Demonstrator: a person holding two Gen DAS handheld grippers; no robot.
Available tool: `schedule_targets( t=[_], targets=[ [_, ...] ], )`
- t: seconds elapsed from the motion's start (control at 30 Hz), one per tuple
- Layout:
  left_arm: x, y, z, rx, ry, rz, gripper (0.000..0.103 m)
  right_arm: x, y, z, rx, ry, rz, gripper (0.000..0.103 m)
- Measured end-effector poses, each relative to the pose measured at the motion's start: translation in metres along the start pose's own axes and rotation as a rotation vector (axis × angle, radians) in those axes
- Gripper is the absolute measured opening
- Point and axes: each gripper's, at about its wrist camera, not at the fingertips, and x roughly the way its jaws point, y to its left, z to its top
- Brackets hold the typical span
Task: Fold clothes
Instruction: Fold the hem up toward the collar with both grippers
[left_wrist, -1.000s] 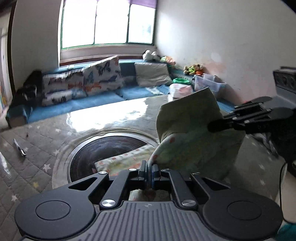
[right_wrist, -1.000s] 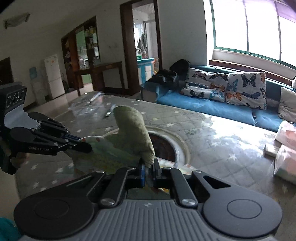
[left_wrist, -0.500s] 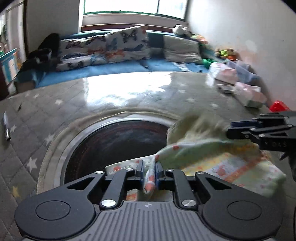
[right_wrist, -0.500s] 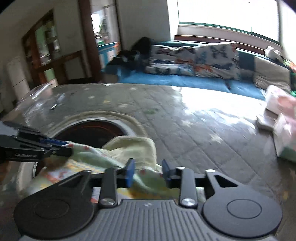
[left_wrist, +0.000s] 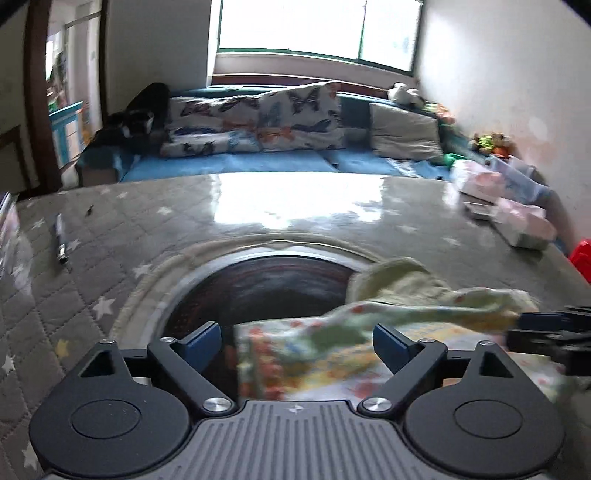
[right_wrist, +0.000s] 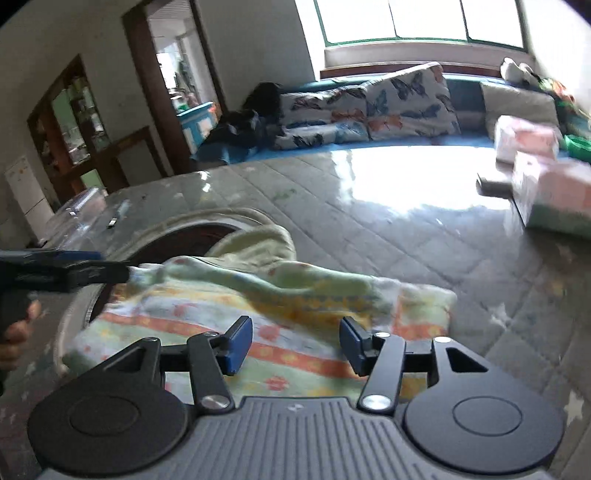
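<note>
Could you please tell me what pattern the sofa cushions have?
The sofa cushions are white with blue and orange butterflies, clearest in the right wrist view.

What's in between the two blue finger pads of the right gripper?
In the right wrist view, the right gripper is open, and the patterned garment lies on the table under the gap between its pads.

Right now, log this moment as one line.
stage: fold laid down | left tool: open, empty | right tool: open, empty | garment: folded, lying on table over round inset
</note>
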Motion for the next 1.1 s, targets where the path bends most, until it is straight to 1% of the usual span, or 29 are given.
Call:
schedule_targets(
  t=[0.03, 0.13, 0.2, 0.27, 0.3, 0.43, 0.53, 0.67, 0.77, 0.83, 0.97, 1.03, 1.1],
  targets=[
    [-0.002, -0.005, -0.002, 0.009, -0.004, -0.005, 0.100, 0.003, -0.005, 0.000, 0.015, -0.001, -0.005, 0.053],
    [-0.007, -0.019, -0.011, 0.053, -0.011, -0.013, 0.103, 0.001, -0.012, 0.001, 0.055, -0.016, 0.002, 0.053],
    [-0.007, -0.024, -0.017, 0.067, -0.005, -0.014, 0.103, -0.004, -0.008, 0.002, 0.039, -0.031, -0.007, 0.053],
    [-0.007, -0.027, -0.023, 0.069, 0.006, -0.022, 0.103, -0.005, -0.003, 0.006, 0.019, -0.039, 0.017, 0.053],
    [-0.006, -0.028, -0.026, 0.071, 0.010, -0.025, 0.103, -0.004, 0.000, 0.008, 0.014, -0.034, 0.031, 0.051],
    [0.000, -0.028, -0.034, 0.077, 0.029, -0.023, 0.103, 0.013, 0.016, 0.017, -0.032, -0.005, 0.069, 0.048],
    [0.006, -0.025, -0.041, 0.069, 0.055, -0.017, 0.103, 0.031, 0.019, 0.022, -0.029, 0.023, 0.059, 0.047],
    [0.011, -0.018, -0.047, 0.047, 0.075, -0.021, 0.103, 0.046, 0.017, 0.029, -0.023, 0.028, 0.029, 0.046],
    [0.010, -0.016, -0.049, 0.043, 0.073, -0.021, 0.103, 0.048, 0.016, 0.034, -0.018, 0.027, -0.006, 0.046],
    [0.009, -0.016, -0.048, 0.036, 0.074, -0.021, 0.103, 0.043, 0.020, 0.036, -0.029, 0.020, -0.005, 0.047],
    [0.008, -0.016, -0.048, 0.034, 0.072, -0.020, 0.103, 0.036, 0.041, 0.036, -0.111, 0.022, 0.031, 0.047],
    [0.009, -0.016, -0.049, 0.034, 0.073, -0.020, 0.103, 0.042, 0.055, 0.034, -0.157, 0.046, 0.052, 0.047],
    [0.009, -0.015, -0.050, 0.032, 0.072, -0.020, 0.103, 0.056, 0.065, 0.033, -0.187, 0.077, 0.043, 0.047]
  ],
)
